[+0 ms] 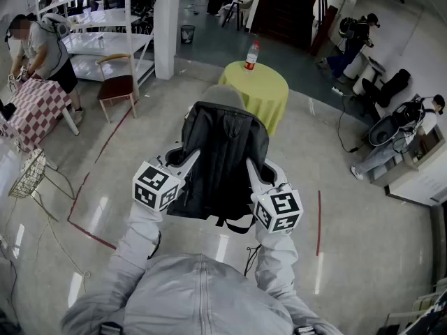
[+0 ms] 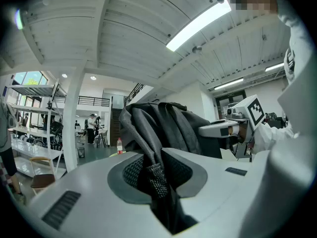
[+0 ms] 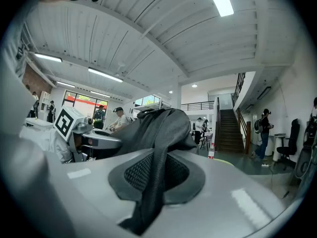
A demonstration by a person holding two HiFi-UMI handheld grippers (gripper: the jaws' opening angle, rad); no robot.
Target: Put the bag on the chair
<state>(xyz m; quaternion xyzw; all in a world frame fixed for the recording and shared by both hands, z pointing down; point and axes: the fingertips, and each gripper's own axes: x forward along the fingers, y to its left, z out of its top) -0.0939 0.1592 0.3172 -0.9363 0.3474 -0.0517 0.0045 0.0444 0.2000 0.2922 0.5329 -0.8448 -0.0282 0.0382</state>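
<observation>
A black backpack (image 1: pixel 223 155) hangs in the air between my two grippers, over the shiny floor. My left gripper (image 1: pixel 190 160) is shut on a strap at the bag's left side. In the left gripper view, dark webbing (image 2: pixel 157 180) is pinched between its jaws. My right gripper (image 1: pixel 251 167) is shut on a strap at the bag's right side, and a flat mesh strap (image 3: pixel 154 182) runs down between its jaws. A grey rounded shape (image 1: pixel 222 95), perhaps a chair back, shows just beyond the bag's top. A wooden chair with a dark red seat (image 1: pixel 117 82) stands at the far left.
A round table with a yellow cloth (image 1: pixel 265 93) carries a bottle (image 1: pixel 251 56) right behind the bag. A white pillar (image 1: pixel 167 26) rises beyond it. At the left a person bends over a checked table (image 1: pixel 35 110); a wire basket (image 1: pixel 26 173) stands near. More people sit at the right wall.
</observation>
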